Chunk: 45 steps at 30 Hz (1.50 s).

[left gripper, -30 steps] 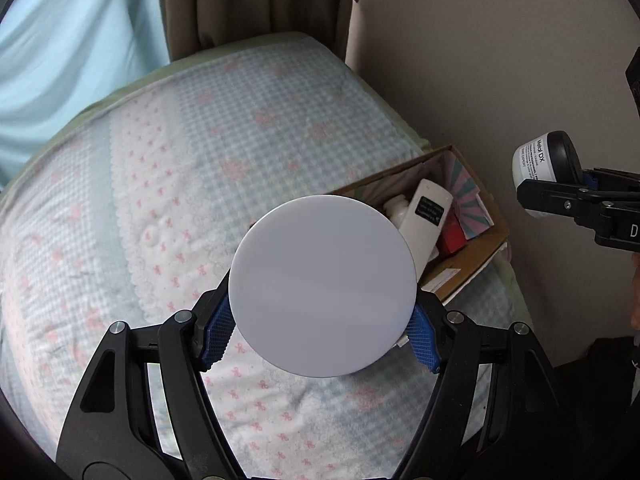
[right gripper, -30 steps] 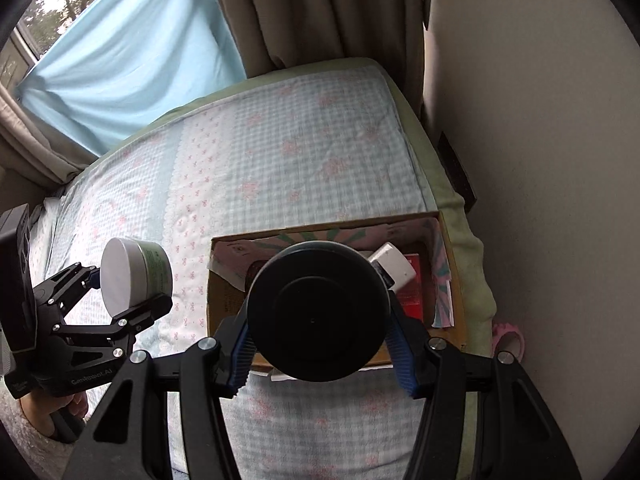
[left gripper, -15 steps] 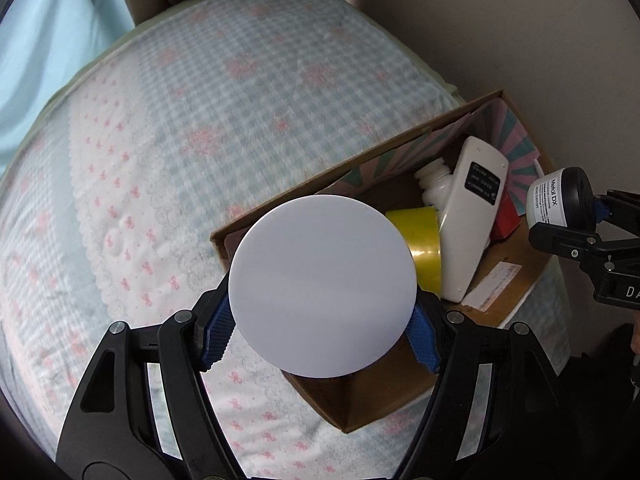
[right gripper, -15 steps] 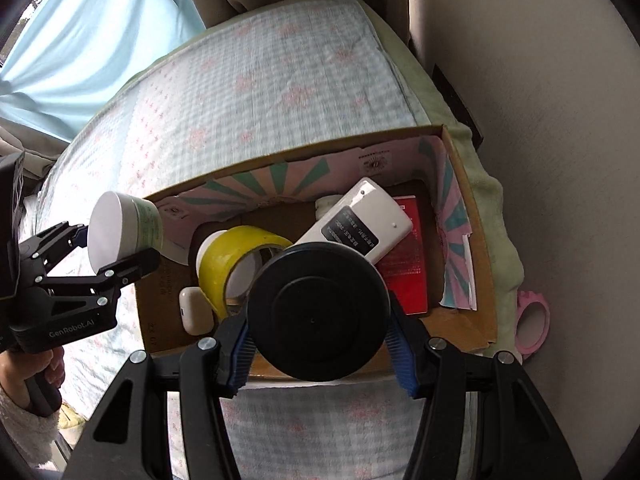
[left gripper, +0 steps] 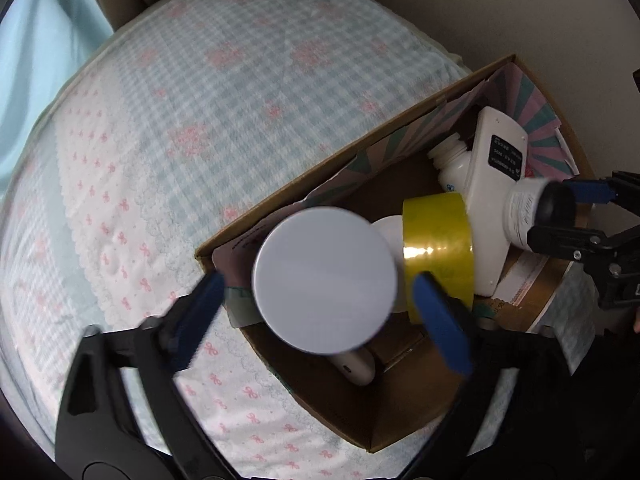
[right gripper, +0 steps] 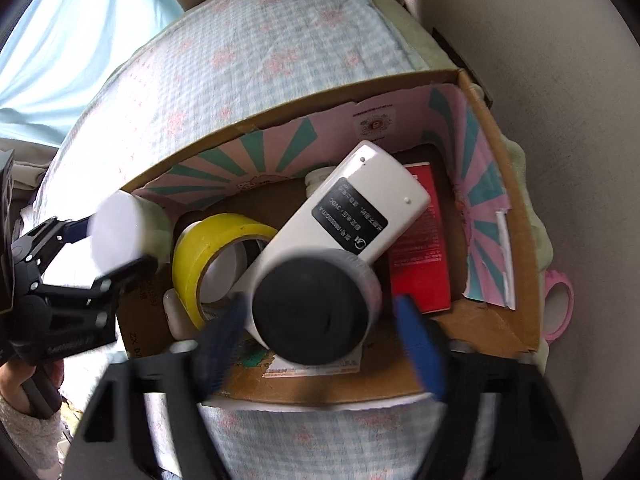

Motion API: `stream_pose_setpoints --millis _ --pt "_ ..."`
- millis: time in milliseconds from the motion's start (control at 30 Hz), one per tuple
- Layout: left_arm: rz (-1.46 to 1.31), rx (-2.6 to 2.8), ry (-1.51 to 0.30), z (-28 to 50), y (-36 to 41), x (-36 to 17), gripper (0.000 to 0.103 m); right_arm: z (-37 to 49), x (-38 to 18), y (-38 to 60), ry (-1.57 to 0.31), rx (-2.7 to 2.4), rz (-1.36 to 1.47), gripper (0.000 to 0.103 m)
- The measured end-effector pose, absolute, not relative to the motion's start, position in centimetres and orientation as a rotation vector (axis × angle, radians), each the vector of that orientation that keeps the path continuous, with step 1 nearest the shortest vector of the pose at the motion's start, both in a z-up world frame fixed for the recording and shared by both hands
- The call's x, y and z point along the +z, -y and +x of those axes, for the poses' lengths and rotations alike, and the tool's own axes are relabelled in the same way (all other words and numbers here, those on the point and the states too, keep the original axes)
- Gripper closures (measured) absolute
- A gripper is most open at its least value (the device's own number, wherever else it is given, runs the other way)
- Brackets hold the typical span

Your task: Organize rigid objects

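Left wrist view: left tongs [left gripper: 320, 300], jaws opening, blue pads [left gripper: 440, 320] clear of the white-lidded jar [left gripper: 324, 280] between them, above the near-left corner of the cardboard box [left gripper: 380, 420] on the bed [left gripper: 200, 100]. Right wrist view: right tongs [right gripper: 320, 328], jaws likewise opening, pads apart from the black-capped bottle [right gripper: 316, 308] (blurred), over the box's near side. Inside the box lie a yellow tape roll [right gripper: 208, 256], a white remote [right gripper: 352, 216] placed diagonally, a red packet [right gripper: 420, 248] and a small white case [right gripper: 176, 312]. Pink tape [right gripper: 560, 308] sits outside, beside the box's right wall.
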<state>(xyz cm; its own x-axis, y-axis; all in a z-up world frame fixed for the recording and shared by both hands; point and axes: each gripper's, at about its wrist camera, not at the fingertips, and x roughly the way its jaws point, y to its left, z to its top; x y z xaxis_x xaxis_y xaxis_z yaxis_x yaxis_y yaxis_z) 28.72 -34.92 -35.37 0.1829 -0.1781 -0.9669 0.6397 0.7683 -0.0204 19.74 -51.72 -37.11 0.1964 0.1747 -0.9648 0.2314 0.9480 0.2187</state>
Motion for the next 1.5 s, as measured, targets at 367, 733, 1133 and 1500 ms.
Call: stream_pose_setpoints --millis 367,733,1133,1500 --pt "0.389 -0.594 -1.225 27.8 32.8 -32.3 0.000 17.7 -33.7 52.0 -1.292 -0.085 0.271 0.000" --pt "0.347 -0.562 -1.172 25.3 30.4 -29.0 0.000 17.0 -31.1 49.8 -1.249 -0.074 0.240 0.000" --pt "0.166 -0.417 -1.019 20.0 20.8 -16.6 0.000 14.7 -20.2 42.5 -1.099 0.004 0.178 0.000" --pt "-0.012 -0.166 -0.655 9.8 7.9 -0.7 0.000 9.4 -4.5 32.8 -0.748 0.046 0.074 0.000"
